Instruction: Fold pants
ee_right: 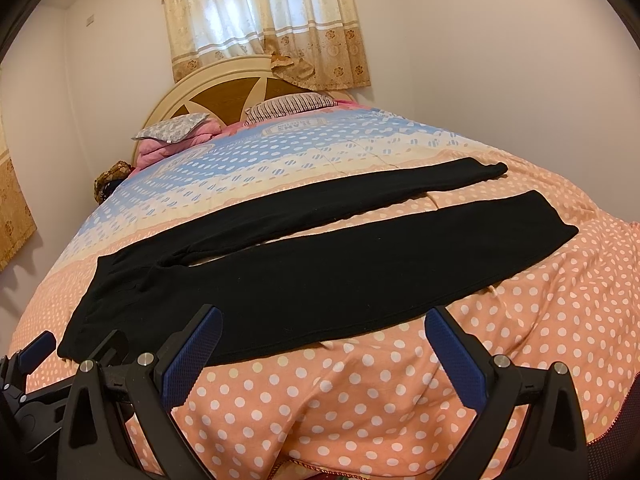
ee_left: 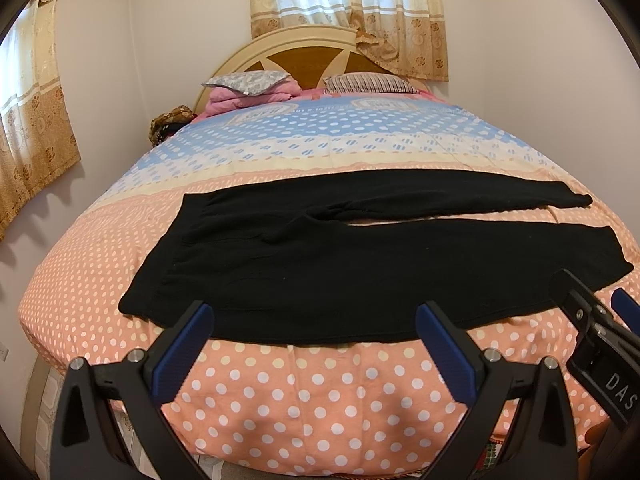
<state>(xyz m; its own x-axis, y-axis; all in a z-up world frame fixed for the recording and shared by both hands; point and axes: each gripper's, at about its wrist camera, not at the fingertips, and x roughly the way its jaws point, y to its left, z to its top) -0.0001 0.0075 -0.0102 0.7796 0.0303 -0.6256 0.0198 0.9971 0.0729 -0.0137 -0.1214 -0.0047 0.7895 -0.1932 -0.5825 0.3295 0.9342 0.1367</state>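
Observation:
Black pants lie flat across the bed, waistband at the left, two legs spread apart running right; they also show in the right wrist view. My left gripper is open and empty, hovering at the near edge of the pants' lower leg. My right gripper is open and empty, just before the same near edge, further right. The right gripper shows at the right edge of the left wrist view, and the left gripper at the lower left of the right wrist view.
The bed has a peach, cream and blue polka-dot cover. Pillows and a pink blanket lie at the headboard. Curtains hang behind. Walls stand close on both sides. A brown bundle sits at the far left.

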